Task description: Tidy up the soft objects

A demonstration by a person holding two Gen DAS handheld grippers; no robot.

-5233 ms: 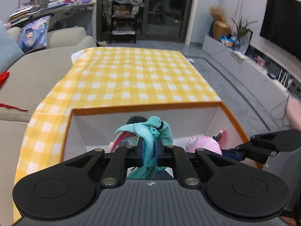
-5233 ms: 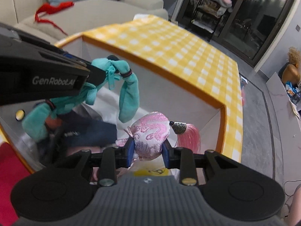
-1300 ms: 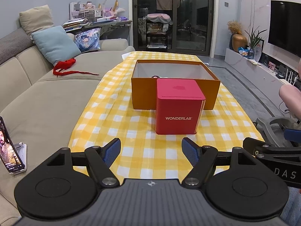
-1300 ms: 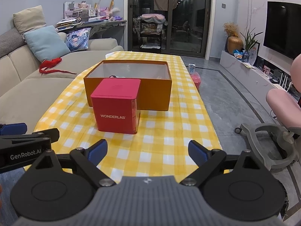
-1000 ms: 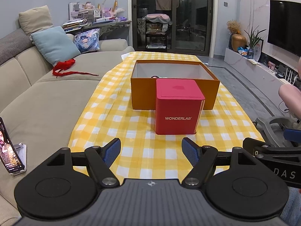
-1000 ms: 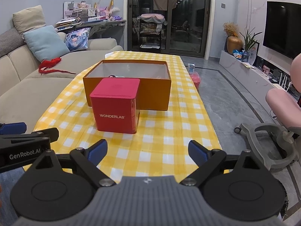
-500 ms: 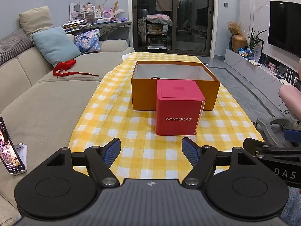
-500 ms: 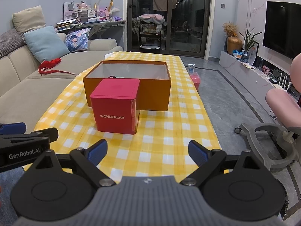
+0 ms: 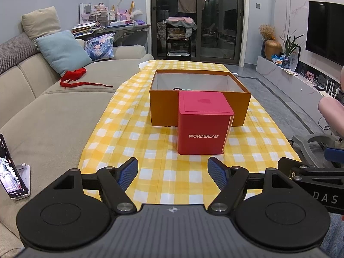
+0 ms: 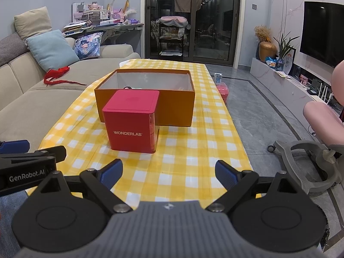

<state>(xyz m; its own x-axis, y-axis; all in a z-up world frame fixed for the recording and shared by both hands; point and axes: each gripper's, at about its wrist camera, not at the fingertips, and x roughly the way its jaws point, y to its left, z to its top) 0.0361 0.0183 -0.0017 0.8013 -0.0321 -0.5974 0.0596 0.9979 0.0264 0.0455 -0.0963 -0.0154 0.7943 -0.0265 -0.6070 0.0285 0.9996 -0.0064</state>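
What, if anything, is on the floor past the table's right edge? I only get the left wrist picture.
Observer: The right wrist picture shows a small pink tub low down beside the table, with a little carton right above it. I cannot tell whether the carton stands on the tub or behind it.
Operator: And the other gripper? I see just a sliver.
Observer: The right gripper is wide open with nothing in it.
Operator: What is the pink shape at my right edge?
Observer: A pink chair with a grey base.
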